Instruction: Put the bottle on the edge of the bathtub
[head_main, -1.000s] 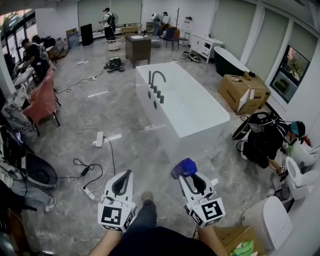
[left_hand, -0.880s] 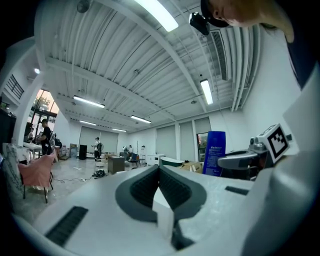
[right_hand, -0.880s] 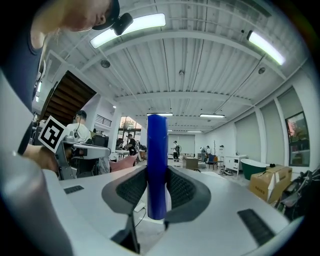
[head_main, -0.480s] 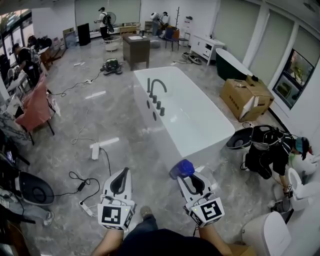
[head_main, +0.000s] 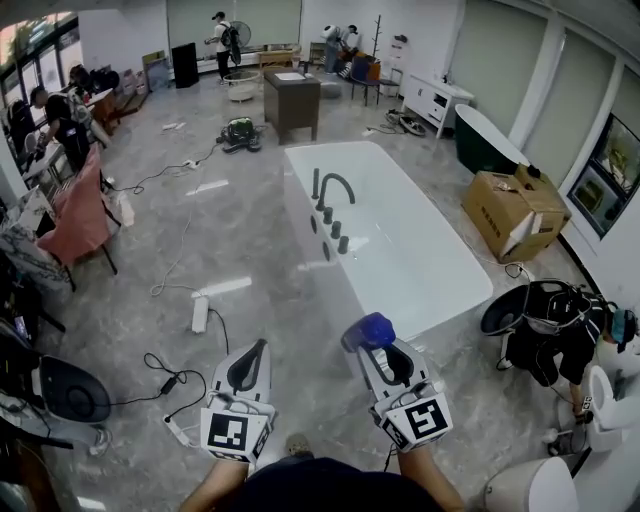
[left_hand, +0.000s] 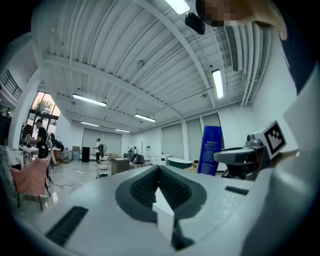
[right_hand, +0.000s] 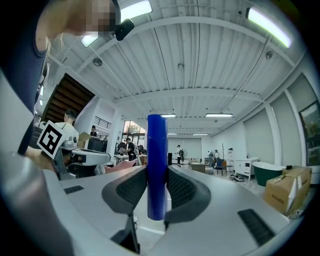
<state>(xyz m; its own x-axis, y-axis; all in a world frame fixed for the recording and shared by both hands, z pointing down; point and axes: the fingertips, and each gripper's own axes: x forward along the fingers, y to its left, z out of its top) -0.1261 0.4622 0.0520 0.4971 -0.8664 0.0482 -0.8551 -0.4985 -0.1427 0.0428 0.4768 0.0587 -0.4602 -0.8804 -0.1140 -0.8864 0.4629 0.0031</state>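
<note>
A grey polished stone floor (head_main: 240, 240) fills most of the head view. Its left edge is crowded with chairs and seated people who are too small and too cut off to make out.

A long white rectangular bathtub (head_main: 400, 240) runs from the upper middle towards the lower right. Its near end stands just beyond the two tools and well apart from them. A brown cardboard box (head_main: 515, 215) sits right of the tub. A crouching person in dark clothes (head_main: 555, 345) is partly cut by the right edge, and a white toilet (head_main: 530, 485) is clipped at the lower right corner.

The left tool (head_main: 258, 346), at lower centre-left, has its dark ribbed jaws pressed together with nothing between them. The person's forearms behind both marker cubes are cut off by the bottom edge.

The right tool (head_main: 373, 345), lower centre-right, is clamped on a tall blue plastic bottle (head_main: 368, 331). It holds the bottle upright above the floor, short of the tub. In the head view only the bottle's rounded top shows, because the jaws hide the body. In the right gripper view the bottle stands between both pads, and its print is unreadable.

A black arched faucet (head_main: 335, 188) with a row of small knobs stands on the tub's left rim.
</note>
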